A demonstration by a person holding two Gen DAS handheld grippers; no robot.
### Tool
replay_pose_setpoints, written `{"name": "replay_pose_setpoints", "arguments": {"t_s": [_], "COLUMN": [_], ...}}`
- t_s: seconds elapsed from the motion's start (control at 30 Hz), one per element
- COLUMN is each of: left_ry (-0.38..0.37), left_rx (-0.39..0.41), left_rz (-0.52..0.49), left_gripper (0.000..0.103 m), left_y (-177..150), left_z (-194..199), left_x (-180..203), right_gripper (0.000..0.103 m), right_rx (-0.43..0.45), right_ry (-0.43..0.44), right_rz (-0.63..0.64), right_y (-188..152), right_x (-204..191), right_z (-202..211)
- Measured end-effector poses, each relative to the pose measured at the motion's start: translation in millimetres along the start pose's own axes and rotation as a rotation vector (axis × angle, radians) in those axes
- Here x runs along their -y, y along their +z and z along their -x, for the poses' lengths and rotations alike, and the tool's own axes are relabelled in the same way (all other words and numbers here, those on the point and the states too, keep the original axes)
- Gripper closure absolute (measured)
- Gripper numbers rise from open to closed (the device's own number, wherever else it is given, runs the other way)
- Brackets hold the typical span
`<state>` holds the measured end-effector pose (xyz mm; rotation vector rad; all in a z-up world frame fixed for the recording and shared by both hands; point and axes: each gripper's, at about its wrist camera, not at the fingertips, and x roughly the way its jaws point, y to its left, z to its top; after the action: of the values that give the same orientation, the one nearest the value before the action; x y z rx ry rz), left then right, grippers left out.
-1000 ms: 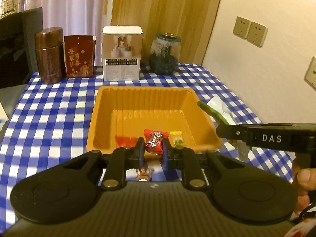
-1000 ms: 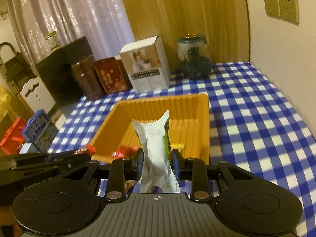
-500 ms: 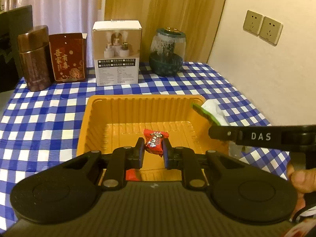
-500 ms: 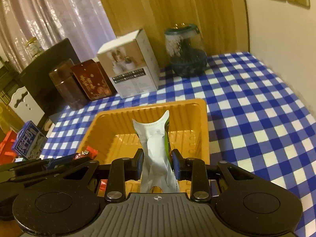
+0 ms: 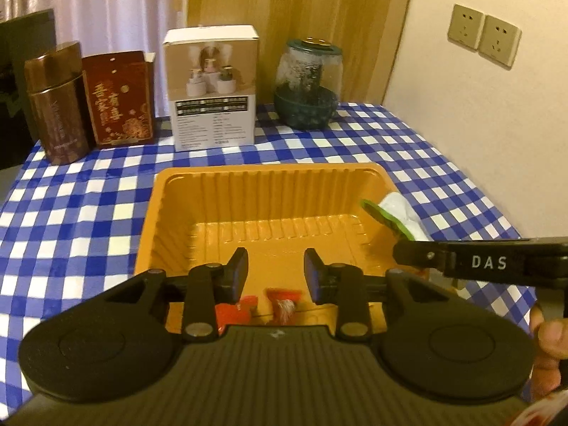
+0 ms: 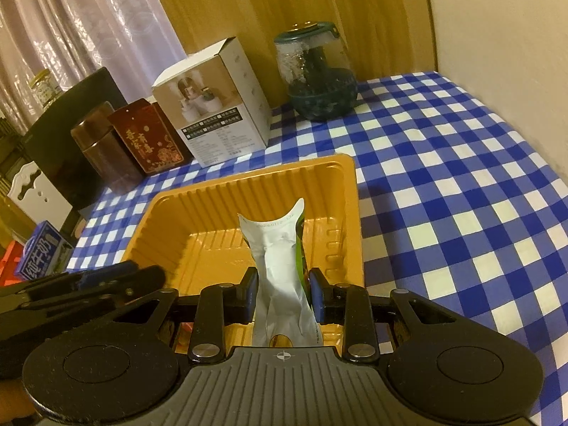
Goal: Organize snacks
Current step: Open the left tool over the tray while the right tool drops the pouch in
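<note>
An orange plastic tray (image 5: 269, 191) (image 6: 170, 202) sits on the blue checked tablecloth. My left gripper (image 5: 276, 269) hangs over its near end; its jaws are opening and nothing is between them. Just below, a red candy wrapper (image 5: 284, 301) lies in the tray beside another red snack (image 5: 232, 312). My right gripper (image 6: 283, 291) is shut on a white and green snack packet (image 6: 280, 248), held upright over the tray's right side. That packet (image 5: 397, 213) and the right gripper's finger also show in the left wrist view.
Along the back stand a brown tin (image 5: 56, 106), a red box (image 5: 119, 99), a white product box (image 5: 213, 88) and a glass jar (image 5: 309, 85). A wall with sockets (image 5: 482, 35) borders the right. A blue milk carton (image 6: 42, 255) sits off the table's left.
My left gripper has opened and the red candy it held now lies in the tray. Both grippers came forward and lower over the tray. The right still holds the packet.
</note>
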<state>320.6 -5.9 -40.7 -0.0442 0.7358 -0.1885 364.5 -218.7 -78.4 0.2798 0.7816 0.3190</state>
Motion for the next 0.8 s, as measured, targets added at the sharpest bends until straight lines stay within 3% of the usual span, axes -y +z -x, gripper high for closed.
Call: {"name": "replay_pose_setpoints", "arguments": {"t_s": [0.53, 0.57, 0.67, 0.8], "left_ry": [0.027, 0.026, 0.029, 0.029], "left_rx": [0.01, 0.008, 0.011, 0.013], "left_rz": [0.062, 0.063, 0.07, 0.088], "left_gripper": [0.072, 0.072, 0.072, 0.072], "left_y": [-23.5, -24.6, -27.7, -35.8], "left_z": [33.6, 34.5, 39.9, 52.4], "left_x": [-21.7, -21.6, -22.4, -23.6], "right_gripper": [0.072, 0.071, 0.051, 0.049], "right_rx": [0.002, 0.003, 0.017, 0.037], "right_ry": [0.009, 0.016, 0.036, 0.024], "right_rz": [-0.013, -0.017, -0.028, -0.034], "right_y": [0.9, 1.1, 1.0, -3.0], "right_x": [-6.2, -6.0, -5.2, -2.1], "right_z": [-4.9, -5.5, -1.5, 13.8]}}
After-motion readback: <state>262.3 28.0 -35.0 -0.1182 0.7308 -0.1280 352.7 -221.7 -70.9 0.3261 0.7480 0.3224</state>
